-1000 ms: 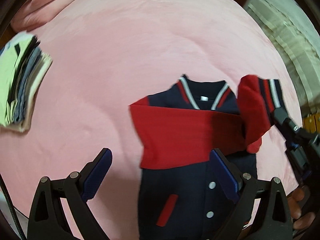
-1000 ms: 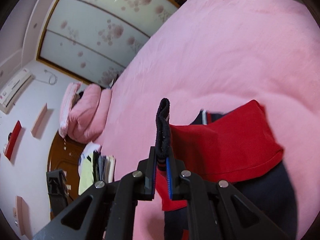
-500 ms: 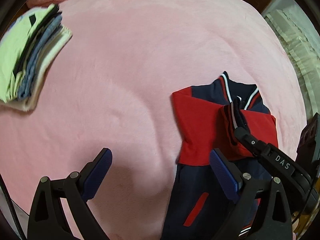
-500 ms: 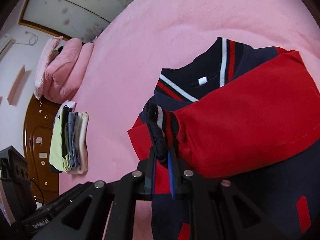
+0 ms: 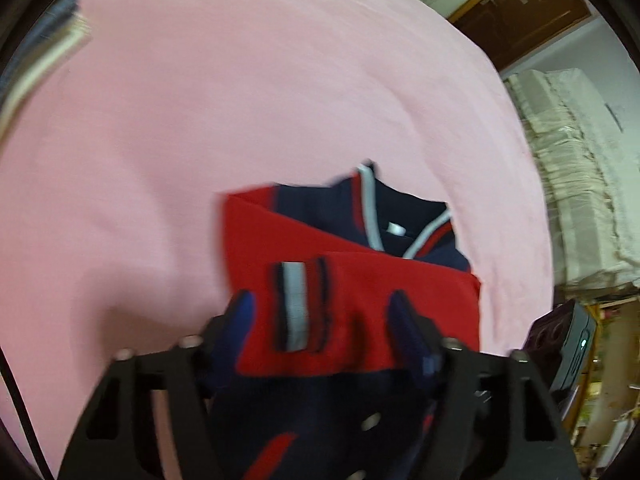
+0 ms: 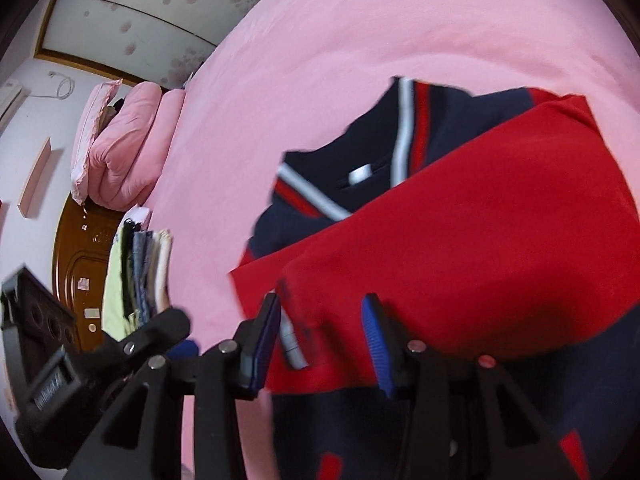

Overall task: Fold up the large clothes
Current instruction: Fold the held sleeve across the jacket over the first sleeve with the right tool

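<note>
- Jacket (image 5: 360, 412) flat on pink bed (image 5: 240, 120), collar far, hem near; red sleeves folded across chest.
- Left gripper (image 5: 324, 316): jaws just closing, half-spread astride striped cuff (image 5: 296, 304).
- Right gripper (image 6: 320, 320): jaws just opening, cuff released, lying between them.

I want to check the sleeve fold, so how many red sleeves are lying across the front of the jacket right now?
2. One red sleeve lies underneath, running toward the left shoulder. The other sleeve lies on top, its striped cuff between the left gripper's jaws.
</note>
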Available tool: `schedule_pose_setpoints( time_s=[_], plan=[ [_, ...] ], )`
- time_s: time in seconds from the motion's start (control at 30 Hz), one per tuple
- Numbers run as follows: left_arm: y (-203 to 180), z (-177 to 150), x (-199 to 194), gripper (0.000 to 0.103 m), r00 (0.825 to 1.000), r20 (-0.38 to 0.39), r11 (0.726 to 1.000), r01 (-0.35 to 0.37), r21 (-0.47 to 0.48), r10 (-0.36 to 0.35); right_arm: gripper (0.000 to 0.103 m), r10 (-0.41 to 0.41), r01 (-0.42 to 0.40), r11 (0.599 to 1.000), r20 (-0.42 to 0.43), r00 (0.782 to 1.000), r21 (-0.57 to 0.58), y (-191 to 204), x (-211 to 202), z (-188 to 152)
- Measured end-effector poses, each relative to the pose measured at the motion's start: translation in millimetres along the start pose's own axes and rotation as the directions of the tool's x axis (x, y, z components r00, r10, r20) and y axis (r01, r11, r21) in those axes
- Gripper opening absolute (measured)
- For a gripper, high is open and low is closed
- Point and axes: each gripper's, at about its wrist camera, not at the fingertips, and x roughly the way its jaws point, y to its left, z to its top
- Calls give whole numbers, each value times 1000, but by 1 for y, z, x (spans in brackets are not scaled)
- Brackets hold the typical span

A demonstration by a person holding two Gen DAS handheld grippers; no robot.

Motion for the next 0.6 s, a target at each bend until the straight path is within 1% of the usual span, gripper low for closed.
schedule_pose_setpoints(
  time_s=[0.03, 0.07, 0.1, 0.13, 0.2, 0.23, 0.27, 0.3, 0.33, 0.37, 0.4, 0.47, 0.5, 0.53, 0.57, 0.6],
  plan=[
    [-8, -3, 17, 42, 1000, -25, 1000, -2, 1, 2, 34, -6, 6, 1000, 12, 1000, -25, -7, 2, 3],
    [-14, -5, 29, 31, 999, -42, 1000, -5, 4, 5, 21, -9, 9, 999, 17, 1000, -42, -12, 2, 7],
    [-18, -7, 43, 28, 998, -57, 1000, -12, 4, 12, 13, -13, 14, 998, 21, 1000, -56, -18, 4, 11],
    [-20, -8, 51, 25, 998, -58, 1000, -31, 3, 31, 11, -8, 9, 998, 22, 1000, -63, -25, 7, 16],
    [-20, -11, 64, 25, 995, -35, 995, -95, 4, 95, 10, 26, -23, 996, 32, 999, -83, -34, 7, 24],
    [-18, -12, 67, 23, 994, -22, 994, -105, 0, 105, 10, 37, -33, 995, 39, 999, -99, -38, 7, 29],
    [-15, -12, 70, 20, 995, -17, 995, -101, -9, 101, 9, 39, -34, 990, 37, 999, -137, -42, 6, 35],
    [-11, -13, 71, 19, 996, -18, 996, -88, -24, 87, 2, 19, -13, 982, 33, 999, -186, -47, 5, 41],
    [-8, -14, 72, 17, 997, -16, 997, -73, -36, 72, 0, -17, 27, 976, 49, 999, -215, -56, 1, 48],
    [-5, -14, 72, 15, 998, -12, 997, -56, -49, 55, 0, -40, 53, 975, 66, 997, -215, -64, -4, 52],
    [-3, -15, 72, 15, 999, -12, 997, -43, -56, 43, 0, -62, 81, 978, 103, 993, -193, -81, -15, 58],
    [-1, -15, 74, 14, 999, -15, 997, -35, -67, 34, 0, -69, 87, 987, 133, 989, -135, -108, -34, 65],
    [-2, -15, 75, 14, 999, -16, 997, -38, -70, 37, 0, -177, 198, 973, 165, 970, -117, -114, -42, 66],
    [-5, -15, 76, 14, 999, -16, 996, -47, -72, 46, 0, -279, 307, 945, 208, 938, -115, -118, -53, 66],
    [-7, -15, 76, 14, 998, -16, 996, -59, -72, 58, 0, -300, 330, 938, 222, 928, -112, -120, -58, 67],
    [-10, -16, 78, 14, 997, -14, 995, -72, -69, 71, 0, -344, 370, 926, 236, 909, -79, -123, -67, 66]
  ],
)
